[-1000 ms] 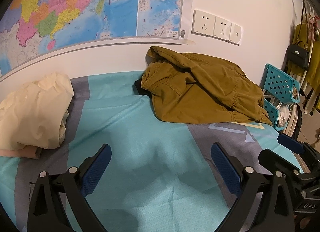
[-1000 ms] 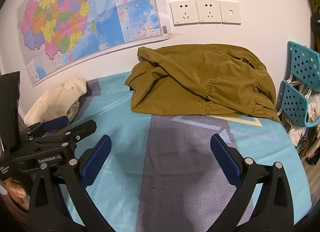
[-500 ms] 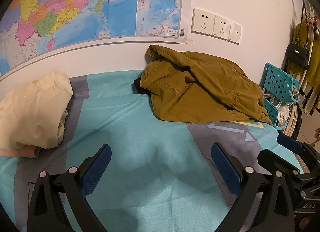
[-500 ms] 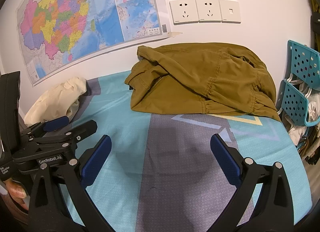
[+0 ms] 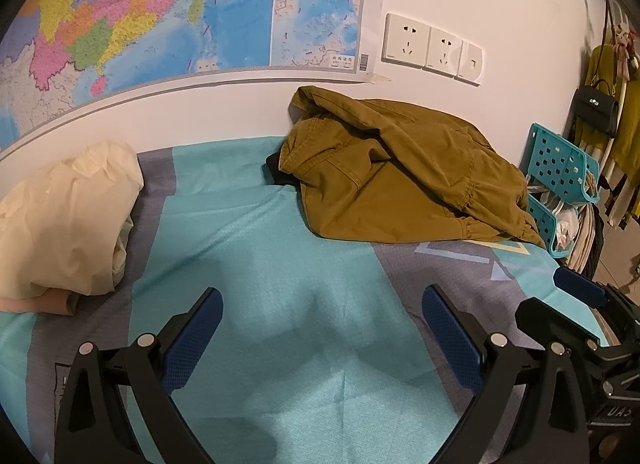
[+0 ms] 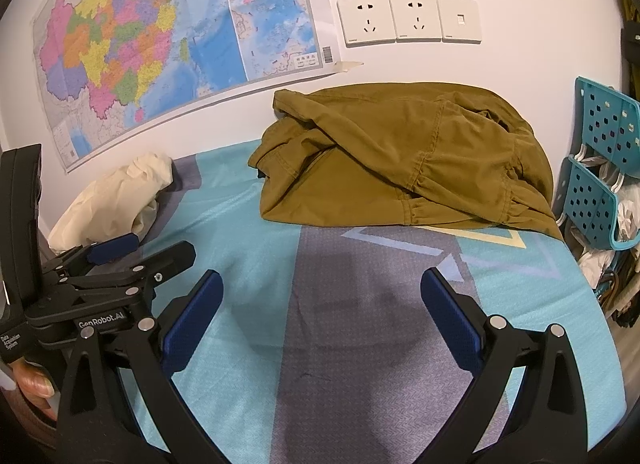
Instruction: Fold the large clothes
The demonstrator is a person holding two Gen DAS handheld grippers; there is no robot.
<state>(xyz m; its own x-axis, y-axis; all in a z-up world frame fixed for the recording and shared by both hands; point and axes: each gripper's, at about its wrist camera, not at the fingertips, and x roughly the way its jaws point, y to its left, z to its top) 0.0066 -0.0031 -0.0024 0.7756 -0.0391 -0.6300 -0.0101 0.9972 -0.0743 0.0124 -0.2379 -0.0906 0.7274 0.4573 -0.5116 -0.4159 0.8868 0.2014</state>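
Observation:
An olive-brown jacket (image 5: 404, 179) (image 6: 404, 163) lies crumpled in a heap against the wall at the far side of the bed. My left gripper (image 5: 320, 318) hovers open over the teal bedsheet (image 5: 248, 232), well short of the jacket, with nothing between its blue pads. My right gripper (image 6: 322, 300) is likewise open and empty above the grey stripe of the bedsheet (image 6: 360, 344). In the right wrist view the left gripper (image 6: 132, 252) shows at the left edge, held by a hand (image 6: 36, 384). The right gripper's tip (image 5: 580, 292) shows at the right of the left wrist view.
A cream garment (image 5: 64, 223) (image 6: 116, 199) is bundled at the bed's left side by the wall. A teal perforated rack (image 5: 560, 179) (image 6: 600, 171) with clutter stands past the bed's right edge. A map (image 6: 160, 35) and wall sockets (image 6: 408, 19) are on the wall; bags hang at far right (image 5: 596, 107).
Both views have shifted very slightly; the jacket sits a touch lower and closer in frame. Both grippers stay open and empty.

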